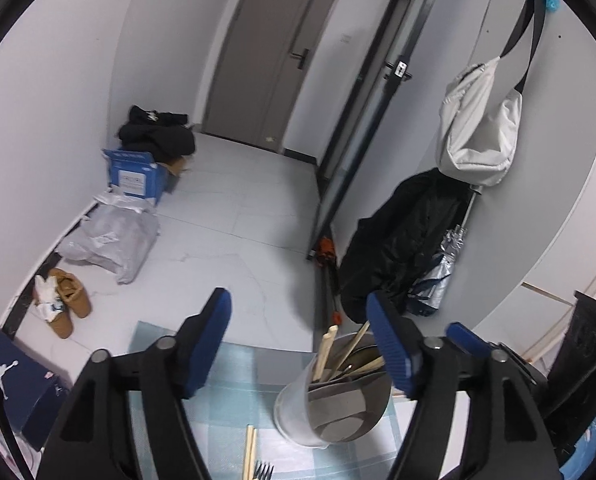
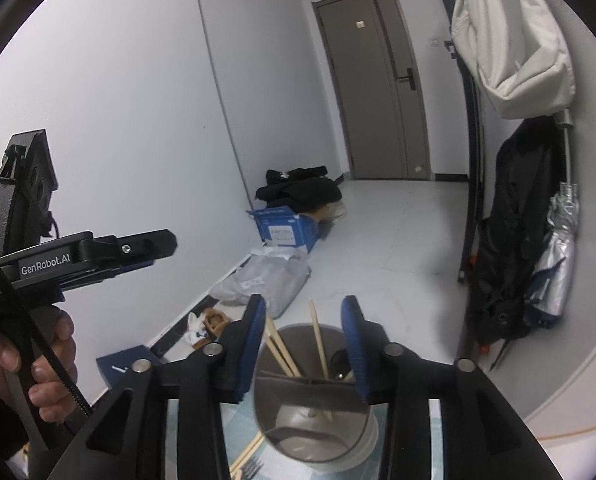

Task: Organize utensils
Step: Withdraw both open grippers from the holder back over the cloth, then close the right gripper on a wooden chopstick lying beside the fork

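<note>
Left wrist view: your left gripper (image 1: 298, 344) stands with fingers wide apart, nothing between them.
Right gripper (image 2: 303, 344): fingers apart above the steel holder (image 2: 309, 420), pads clear of the chopsticks.
Holder: upright on the checked cloth (image 1: 226, 400), chopsticks (image 2: 284, 354) leaning inside.
Loose items: chopstick pair (image 1: 250, 454) and fork (image 1: 264, 470) lying flat beside it.
Handling: likely light, stiff, slippery; grip mid-shaft.

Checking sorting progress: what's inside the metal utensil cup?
The round metal utensil cup holds pale wooden chopsticks and a dark divider insert. Its bottom and anything behind the divider are hidden.
</note>
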### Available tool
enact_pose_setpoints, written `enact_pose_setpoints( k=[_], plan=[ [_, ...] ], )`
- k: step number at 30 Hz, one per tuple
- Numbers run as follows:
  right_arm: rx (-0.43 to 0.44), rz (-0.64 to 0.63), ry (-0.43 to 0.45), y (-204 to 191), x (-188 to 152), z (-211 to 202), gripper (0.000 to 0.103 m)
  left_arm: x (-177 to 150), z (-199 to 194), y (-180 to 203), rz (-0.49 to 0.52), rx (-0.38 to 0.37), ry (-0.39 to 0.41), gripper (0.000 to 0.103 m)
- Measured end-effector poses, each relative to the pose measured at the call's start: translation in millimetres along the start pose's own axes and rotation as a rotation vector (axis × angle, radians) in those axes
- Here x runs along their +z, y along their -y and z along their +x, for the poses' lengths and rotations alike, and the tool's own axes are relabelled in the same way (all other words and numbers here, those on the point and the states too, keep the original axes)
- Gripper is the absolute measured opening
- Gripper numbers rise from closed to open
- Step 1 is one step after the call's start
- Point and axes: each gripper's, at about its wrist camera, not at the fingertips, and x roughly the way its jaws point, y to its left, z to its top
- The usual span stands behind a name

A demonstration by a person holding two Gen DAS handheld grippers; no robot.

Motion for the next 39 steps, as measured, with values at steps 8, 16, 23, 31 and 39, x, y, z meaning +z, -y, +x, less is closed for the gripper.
enact_pose_setpoints(
  k=[8,16,23,31,39],
  plan=[
    [-0.026,-0.001,0.033,-23.9,-14.8,-35.0,0.059,-18.0,-33.8,3.9,0.068,0.123,0.051,0.089],
    [-0.042,-0.009,0.042,-49.7,-37.9,-57.1,0.068,-39.5,-58.9,-2.1,0.08,0.198,0.102,0.095],
    [-0.048,-0.025,0.029,-67.9,-65.1,-66.2,0.078,-60.8,-69.5,-13.1,0.059,0.221,0.121,0.101],
    [-0.065,-0.026,0.004,-77.8,-95.0,-65.0,0.084,-87.9,-69.5,-24.8,0.055,0.237,0.103,0.101],
    [-0.052,-0.036,-0.022,-80.5,-126.7,-56.7,0.085,-110.8,-59.3,-40.6,0.062,0.252,0.065,0.101]
  ],
)
